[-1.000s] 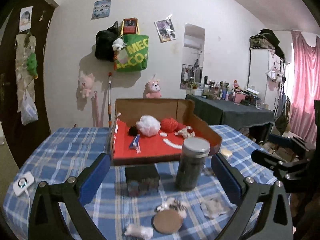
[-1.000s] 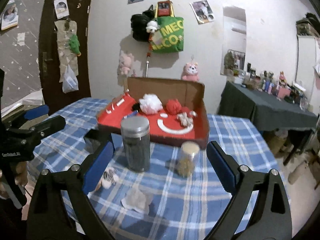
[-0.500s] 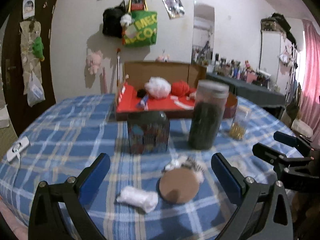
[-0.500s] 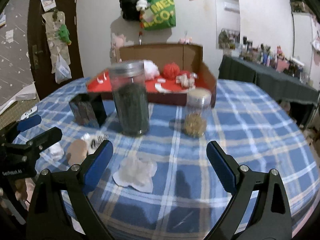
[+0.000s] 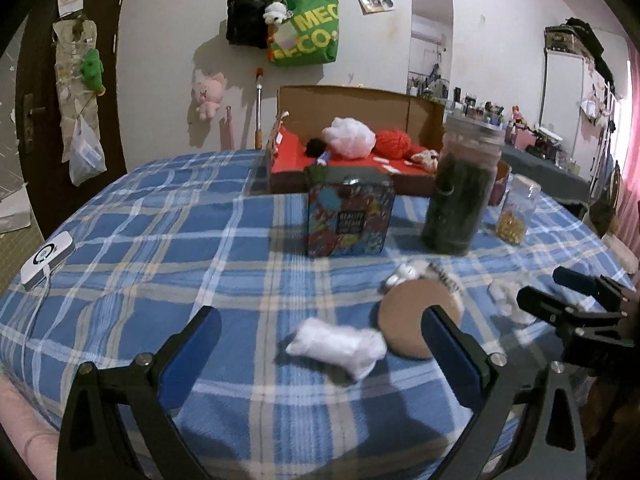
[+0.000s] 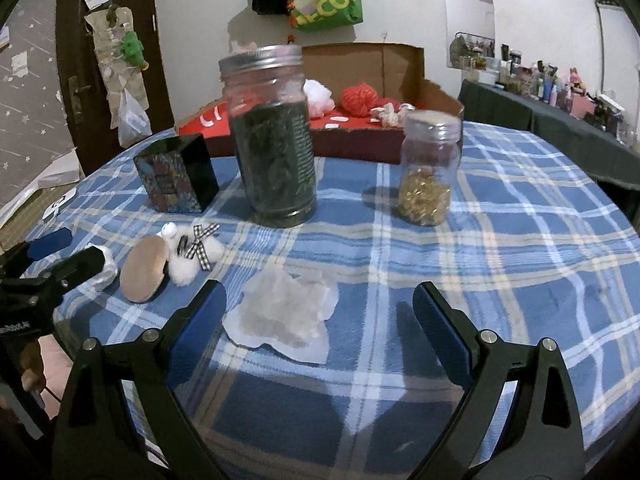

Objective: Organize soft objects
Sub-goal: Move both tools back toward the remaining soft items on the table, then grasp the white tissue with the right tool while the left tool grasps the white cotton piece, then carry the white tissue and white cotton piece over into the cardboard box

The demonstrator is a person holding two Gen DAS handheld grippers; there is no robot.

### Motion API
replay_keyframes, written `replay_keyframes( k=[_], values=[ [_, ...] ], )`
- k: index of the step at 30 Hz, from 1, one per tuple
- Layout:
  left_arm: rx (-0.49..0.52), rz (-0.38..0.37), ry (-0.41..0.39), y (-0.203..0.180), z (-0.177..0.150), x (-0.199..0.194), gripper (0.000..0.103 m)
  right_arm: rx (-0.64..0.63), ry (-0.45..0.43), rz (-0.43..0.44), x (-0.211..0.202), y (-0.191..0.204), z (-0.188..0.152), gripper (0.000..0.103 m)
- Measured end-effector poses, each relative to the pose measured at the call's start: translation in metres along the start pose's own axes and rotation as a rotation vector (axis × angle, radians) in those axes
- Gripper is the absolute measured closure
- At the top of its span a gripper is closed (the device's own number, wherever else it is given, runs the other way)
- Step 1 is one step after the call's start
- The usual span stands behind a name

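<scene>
A small white cotton wad (image 5: 335,343) lies on the bench (image 5: 160,240), which is covered in a blue plaid cloth, between the blue-padded jaws of the left gripper (image 5: 322,344). Those jaws stand wide apart and have just been closing a little; neither pad touches the wad. Just right of the wad lies a round tan powder puff (image 5: 412,320), its edge partly behind the left gripper's right finger. Behind the puff sits a fluffy white plush piece with a black-and-white checked bow (image 6: 196,254).

Further right, a flat, translucent white cotton pad with wavy edges (image 6: 282,314) lies on the cloth in front of the right gripper (image 6: 320,320), nearer its left finger. The right gripper's jaws are also wide apart, with nothing pressed between them.

Behind these soft pieces stand a square tin with a colourful comic print (image 5: 348,216), a tall glass jar with a metal lid and dark green contents (image 6: 272,140), and a smaller clear jar holding gold bits (image 6: 428,172). Past them sits an open cardboard box with a red lining (image 5: 360,160), holding a white fluffy ball (image 5: 348,142), a red yarn ball (image 5: 394,144) and other small items.

At the bench's left edge lies a small white device with a cord (image 5: 46,258). On the wall behind hang a green tote bag (image 5: 308,32), a black bag (image 5: 244,20) and a pink plush toy (image 5: 208,94).
</scene>
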State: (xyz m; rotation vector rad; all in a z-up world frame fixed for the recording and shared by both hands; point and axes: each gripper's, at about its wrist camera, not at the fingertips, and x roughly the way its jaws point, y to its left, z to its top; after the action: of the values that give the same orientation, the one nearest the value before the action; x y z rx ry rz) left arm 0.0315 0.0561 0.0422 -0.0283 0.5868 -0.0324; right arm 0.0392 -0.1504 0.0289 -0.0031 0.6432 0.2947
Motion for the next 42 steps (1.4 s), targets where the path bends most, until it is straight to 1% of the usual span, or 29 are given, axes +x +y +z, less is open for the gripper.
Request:
replay_keyframes(
  k=[1,2,3,4,5,6,7,8,9,10,11,13,18,23,27,30,34,42],
  values=[
    [0.003,0.001,0.006,0.000,-0.002,0.001,0.009,-0.008,0.003,0.002,0.002,0.001,-0.001,0.008],
    [0.005,-0.001,0.016,0.000,-0.005,0.004,0.016,-0.014,0.006,0.006,0.003,0.002,-0.002,0.008],
    [0.004,-0.010,0.029,0.001,-0.006,0.007,0.029,-0.018,0.010,0.017,0.005,0.004,-0.003,0.009],
    [0.003,-0.018,0.036,0.001,-0.007,0.009,0.038,-0.023,0.012,0.023,0.006,0.005,-0.004,0.020],
    [0.002,-0.035,0.052,0.001,-0.008,0.012,0.061,-0.031,0.013,0.024,0.006,0.007,-0.006,0.044],
    [0.000,-0.048,0.069,0.000,-0.009,0.015,0.065,-0.047,0.013,0.019,0.007,0.010,-0.008,0.054],
    [-0.006,-0.060,0.084,0.001,-0.009,0.018,0.066,-0.056,0.008,0.023,0.006,0.011,-0.009,0.062],
    [-0.014,-0.071,0.080,0.001,-0.008,0.018,0.072,-0.062,0.005,0.036,0.005,0.012,-0.009,0.071],
    [-0.023,-0.084,0.069,0.002,-0.007,0.017,0.072,-0.064,0.003,0.038,0.004,0.012,-0.009,0.073],
    [-0.025,-0.091,0.064,0.001,-0.006,0.016,0.073,-0.063,-0.005,0.035,0.003,0.012,-0.009,0.082],
    [-0.023,-0.095,0.055,0.000,-0.004,0.015,0.073,-0.060,-0.010,0.043,0.002,0.011,-0.009,0.084],
    [-0.020,-0.112,0.037,-0.004,0.001,0.012,0.074,-0.052,-0.006,0.066,0.000,0.008,-0.007,0.086],
    [0.001,-0.179,0.000,-0.021,0.013,0.008,0.074,-0.051,-0.047,0.067,-0.012,0.005,-0.002,0.086],
    [0.036,-0.293,0.005,-0.046,0.022,0.014,0.074,-0.041,-0.071,0.069,-0.017,0.000,0.006,0.086],
    [0.063,-0.343,0.015,-0.065,0.025,0.020,0.074,-0.038,-0.076,0.078,-0.016,-0.004,0.011,0.086],
    [0.081,-0.361,0.019,-0.074,0.026,0.022,0.074,-0.031,-0.075,0.089,-0.015,-0.006,0.013,0.086],
    [0.083,-0.366,0.033,-0.078,0.026,0.027,0.074,-0.031,-0.071,0.093,-0.014,-0.007,0.014,0.086],
    [0.083,-0.359,0.046,-0.077,0.027,0.031,0.074,-0.022,-0.061,0.093,-0.010,-0.011,0.014,0.086]
  ],
)
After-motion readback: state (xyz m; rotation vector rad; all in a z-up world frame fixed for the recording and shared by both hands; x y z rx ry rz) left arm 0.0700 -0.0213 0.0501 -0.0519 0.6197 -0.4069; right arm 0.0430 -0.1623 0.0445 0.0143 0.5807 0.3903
